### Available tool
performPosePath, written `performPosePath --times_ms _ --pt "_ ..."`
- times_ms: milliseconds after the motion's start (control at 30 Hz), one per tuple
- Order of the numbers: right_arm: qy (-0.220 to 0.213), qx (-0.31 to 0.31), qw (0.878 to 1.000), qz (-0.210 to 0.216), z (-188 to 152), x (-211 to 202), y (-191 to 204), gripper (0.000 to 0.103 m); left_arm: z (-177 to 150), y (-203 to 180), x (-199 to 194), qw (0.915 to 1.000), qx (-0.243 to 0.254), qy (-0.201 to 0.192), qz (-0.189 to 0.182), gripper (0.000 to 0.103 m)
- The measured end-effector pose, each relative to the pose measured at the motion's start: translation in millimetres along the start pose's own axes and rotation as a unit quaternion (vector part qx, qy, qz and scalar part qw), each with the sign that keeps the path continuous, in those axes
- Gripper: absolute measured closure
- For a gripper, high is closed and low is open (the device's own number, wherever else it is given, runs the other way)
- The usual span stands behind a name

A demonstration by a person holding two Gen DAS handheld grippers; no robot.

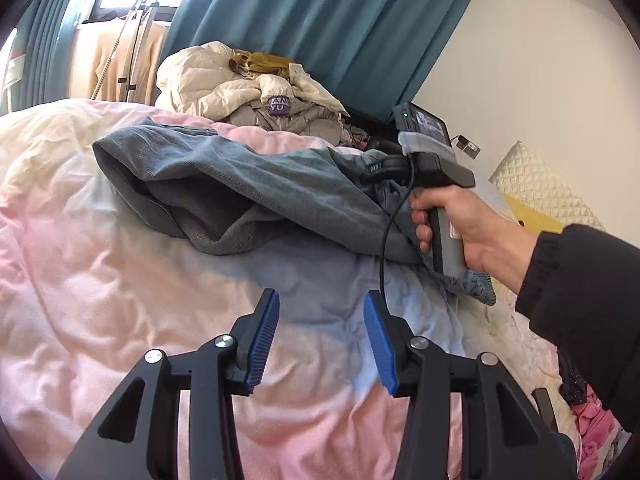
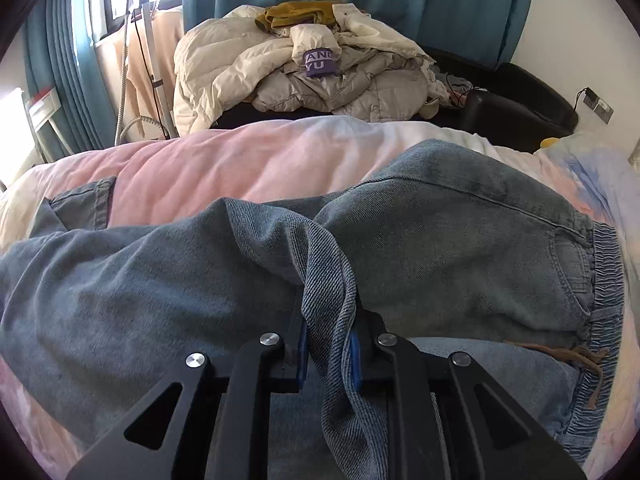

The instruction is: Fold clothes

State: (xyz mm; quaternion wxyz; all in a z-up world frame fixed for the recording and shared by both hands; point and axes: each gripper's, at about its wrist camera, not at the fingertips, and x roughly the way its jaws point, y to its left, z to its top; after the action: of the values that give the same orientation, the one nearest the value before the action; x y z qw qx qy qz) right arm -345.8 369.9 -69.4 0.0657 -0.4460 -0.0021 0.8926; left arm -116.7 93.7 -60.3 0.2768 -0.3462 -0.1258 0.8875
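Left tool (image 1: 322,332): jaws wide apart, nothing between the blue pads (image 1: 264,340), hanging over bare duvet (image 1: 100,280) short of the jeans. Not touching fabric.

Right tool (image 2: 326,354): jaws narrow, clamped on a bunched ridge of denim that runs up between the 2 pads; one blue pad (image 2: 354,360) shows just beside the fold. In the left wrist view a hand (image 1: 464,224) in a dark sleeve (image 1: 588,320) grips the handle of that tool, cable hanging off it, fingertips buried in the cloth so the jaws can't be read from that side.

Jeans (image 2: 460,240): grey-blue denim, lying across the bed on the pink/white/pale-blue duvet. Elastic waistband (image 2: 608,280) at the right edge of the right wrist view, brown drawstring (image 2: 576,360) just below it, back pocket seam beside the waistband. Legs run off to the left; the hem opening (image 1: 132,176) lies loose on the duvet, open and crumpled, in the left wrist view. Garment is rumpled, not flat, with the pinched ridge lifted above the rest.

Behind the bed: pile of cream puffer jackets (image 2: 280,68) with a purple label (image 2: 318,62) and a mustard-coloured garment (image 2: 296,14) on top, sitting on a dark sofa (image 2: 520,100). Teal curtains (image 1: 340,20) behind, bright window at left, garment steamer pole (image 2: 152,48) in front of it. Quilted cream pillow (image 1: 540,184) at the right of the left wrist view, wall socket (image 2: 598,106) near the sofa.
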Motion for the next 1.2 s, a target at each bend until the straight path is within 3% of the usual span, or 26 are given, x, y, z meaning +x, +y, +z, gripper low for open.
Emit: performPosePath --times_ms 167,300,500,600,800,933,1033,1133,1200 --pt "-0.037 -0.021 0.999 0.001 -30 -74 0 0.091 3 -5 -29 0.9994 0.000 -0.036 0.003 0.058" --pt "-0.054 -0.076 0.996 -0.004 -71 -130 6 0.091 2 -15 -50 0.9983 0.012 -0.057 0.005 0.058" --pt "-0.022 -0.075 0.997 0.016 -151 -143 8 0.091 -2 -24 -68 0.9974 0.018 -0.070 0.006 0.058" --pt "0.000 -0.034 0.999 0.039 -175 -128 2 0.090 -4 -26 -70 0.9974 0.019 -0.070 0.006 0.058" --pt "0.021 0.074 0.989 0.123 -181 -123 -31 0.081 -6 -25 -65 0.9981 0.012 -0.060 0.006 0.058" --pt "-0.013 0.181 0.966 0.182 -187 -146 -68 0.058 -8 -20 -60 0.9987 -0.006 -0.051 0.006 0.058" --pt "-0.042 0.288 0.935 0.202 -199 -155 -104 0.049 -9 -13 -60 0.9985 -0.025 -0.048 0.003 0.058" --pt "-0.050 0.404 0.894 0.187 -220 -150 -144 0.035 -9 -8 -61 0.9979 -0.042 -0.049 0.004 0.058" --pt "-0.032 0.484 0.853 0.191 -241 -131 -168 0.035 -10 -4 -62 0.9974 -0.053 -0.049 0.005 0.058"
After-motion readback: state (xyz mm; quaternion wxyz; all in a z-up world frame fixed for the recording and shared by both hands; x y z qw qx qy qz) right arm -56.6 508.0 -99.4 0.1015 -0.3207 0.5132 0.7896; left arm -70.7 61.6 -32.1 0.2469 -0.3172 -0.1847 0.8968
